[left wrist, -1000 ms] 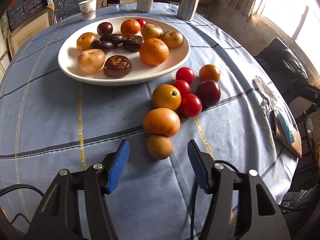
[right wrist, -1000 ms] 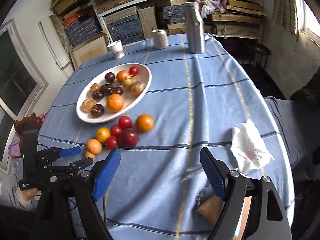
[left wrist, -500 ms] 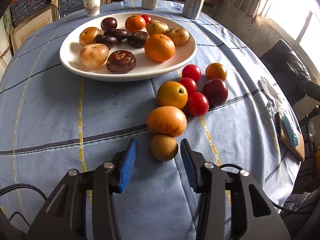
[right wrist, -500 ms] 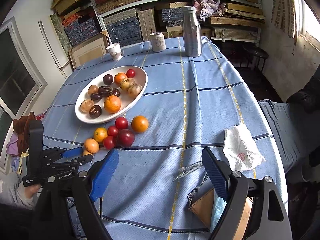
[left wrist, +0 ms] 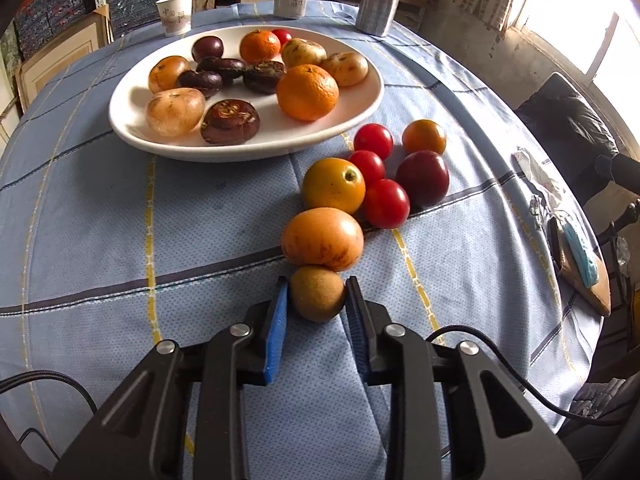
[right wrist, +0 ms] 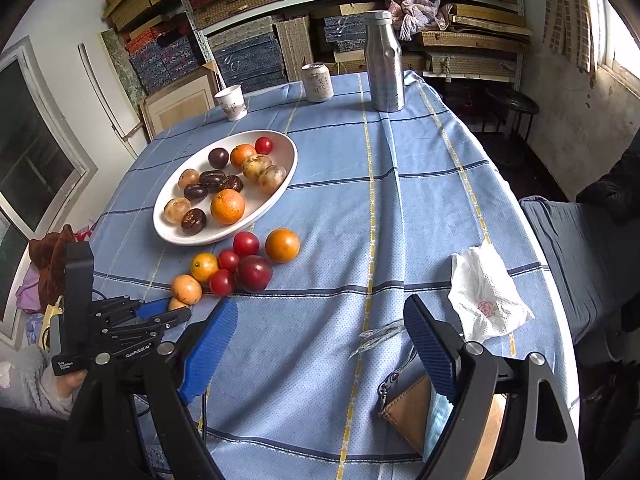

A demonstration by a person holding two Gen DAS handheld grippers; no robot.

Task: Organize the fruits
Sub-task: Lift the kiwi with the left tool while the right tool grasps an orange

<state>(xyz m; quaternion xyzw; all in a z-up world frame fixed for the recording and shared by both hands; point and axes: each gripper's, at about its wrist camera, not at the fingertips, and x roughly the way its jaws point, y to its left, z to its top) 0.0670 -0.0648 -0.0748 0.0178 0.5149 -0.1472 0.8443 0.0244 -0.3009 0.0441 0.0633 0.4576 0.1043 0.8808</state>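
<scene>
The left gripper [left wrist: 317, 298] has its blue pads [left wrist: 277, 320] pressed on either side of a small brown fruit [left wrist: 317, 293], which sits on the blue cloth [left wrist: 100, 220] right between the fingers. Just ahead of it, touching, lies an orange fruit [left wrist: 322, 239]; beyond that a yellow-orange one [left wrist: 333, 185], three red tomatoes [left wrist: 385, 203], a dark plum [left wrist: 423, 178] and a small orange [left wrist: 423, 137] cluster together. Farther ahead and to the left stands the white plate [left wrist: 360, 104], loaded with more fruit.

The right gripper [right wrist: 316, 344] hangs with jaws wide apart, nothing between them but bare cloth. A white napkin [right wrist: 486, 296] lies just right of its right finger, and a brown wallet [right wrist: 406, 412] lies under that finger.
</scene>
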